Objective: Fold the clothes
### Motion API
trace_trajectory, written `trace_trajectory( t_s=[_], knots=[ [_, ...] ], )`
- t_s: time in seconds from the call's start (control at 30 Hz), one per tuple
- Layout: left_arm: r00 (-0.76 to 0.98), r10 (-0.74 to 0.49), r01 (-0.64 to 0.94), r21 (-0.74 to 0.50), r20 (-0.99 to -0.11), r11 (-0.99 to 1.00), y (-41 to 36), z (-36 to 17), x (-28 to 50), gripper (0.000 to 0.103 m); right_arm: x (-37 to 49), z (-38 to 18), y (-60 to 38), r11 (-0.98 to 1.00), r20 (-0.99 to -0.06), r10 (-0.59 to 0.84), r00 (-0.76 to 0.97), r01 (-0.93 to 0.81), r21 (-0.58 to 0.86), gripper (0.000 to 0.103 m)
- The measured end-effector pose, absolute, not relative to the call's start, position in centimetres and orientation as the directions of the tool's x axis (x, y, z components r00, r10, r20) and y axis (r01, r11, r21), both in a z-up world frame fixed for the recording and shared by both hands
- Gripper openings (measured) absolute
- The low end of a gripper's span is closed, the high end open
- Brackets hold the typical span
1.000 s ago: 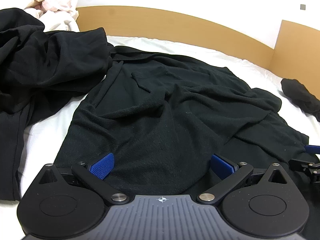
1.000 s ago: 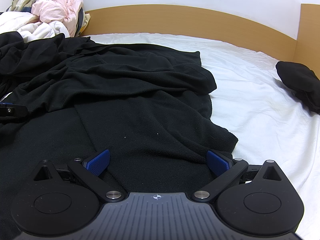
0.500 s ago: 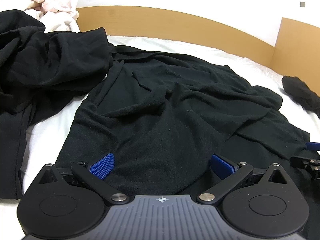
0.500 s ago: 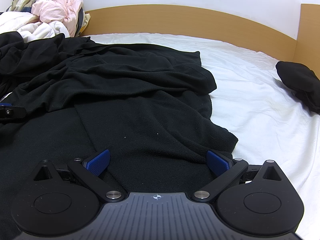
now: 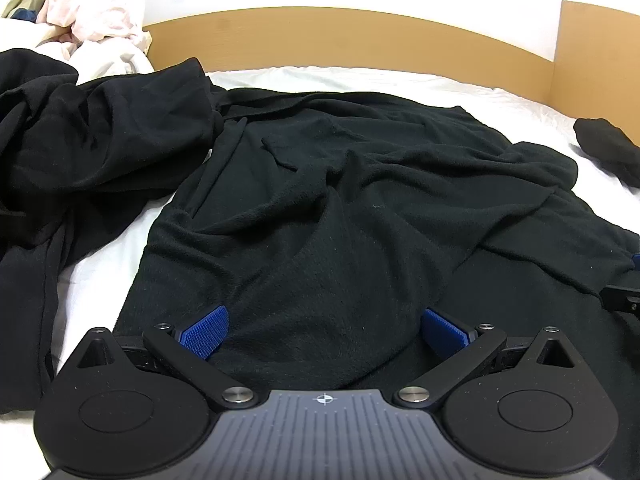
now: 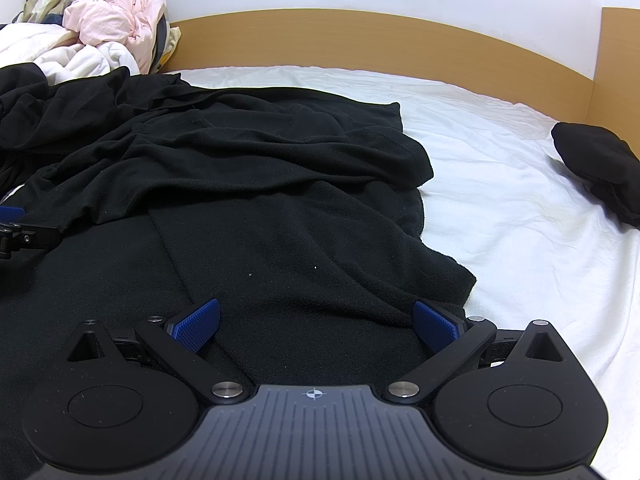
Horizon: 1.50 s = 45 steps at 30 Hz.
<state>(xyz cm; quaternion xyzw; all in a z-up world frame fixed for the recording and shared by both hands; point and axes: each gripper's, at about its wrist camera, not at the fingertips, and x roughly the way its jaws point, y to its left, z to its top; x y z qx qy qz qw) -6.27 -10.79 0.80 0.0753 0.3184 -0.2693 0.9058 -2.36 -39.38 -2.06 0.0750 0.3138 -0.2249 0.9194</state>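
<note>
Black fleece garment (image 5: 360,208) lies spread and wrinkled on the white bed (image 6: 500,184). Both the left hand-held gripper (image 5: 324,330) and the right hand-held gripper (image 6: 316,322) are wide apart over its near edge, holding nothing. Next they likely need to pinch that edge. Only the left view shows the black pile (image 5: 80,140) beside it.

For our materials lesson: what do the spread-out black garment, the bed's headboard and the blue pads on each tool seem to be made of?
Black garment: soft fleece-like knit, matt, with a fuzzy nap and lint specks. Headboard: wood or wood-look laminate, smooth tan, faint grain; which one is unclear. Blue pads: likely rubber or plastic, with a fine gridded grip texture.
</note>
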Motion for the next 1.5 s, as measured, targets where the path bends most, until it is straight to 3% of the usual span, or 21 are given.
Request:
trace_trajectory(
  t_s=[0.33, 1.07, 1.27, 1.4, 1.5],
  knots=[
    [0.633, -0.498, 0.536, -0.128, -0.593, 0.834, -9.1, 1.1, -6.1, 0.102, -2.5, -2.1, -39.4, 0.888, -0.611, -0.367, 0.702, 0.461, -0.003, 0.103],
    [0.647, -0.452, 0.548, -0.038, -0.615, 0.836, -10.5, 0.8, -6.2, 0.102, -2.5, -2.0, -39.4, 0.888, -0.611, -0.367, 0.702, 0.461, -0.003, 0.103],
    [0.695, -0.464, 0.49, -0.11, -0.549, 0.865, -7.8, 2.0, -7.3, 0.102, -2.5, -2.0, -39.4, 0.888, -0.61, -0.366, 0.703, 0.461, -0.002, 0.103],
    [0.713, -0.469, 0.521, -0.054, -0.522, 0.852, -5.1, 3.3, -9.9, 0.102, -2.6, -2.1, -39.4, 0.888, -0.61, -0.367, 0.703, 0.461, -0.003, 0.103],
    [0.689, -0.544, 0.619, -0.001, -0.479, 0.785, -2.6, 4.0, -12.4, 0.102, -2.6, -2.1, -39.4, 0.888, -0.609, -0.367, 0.703, 0.461, -0.003, 0.103]
  ],
)
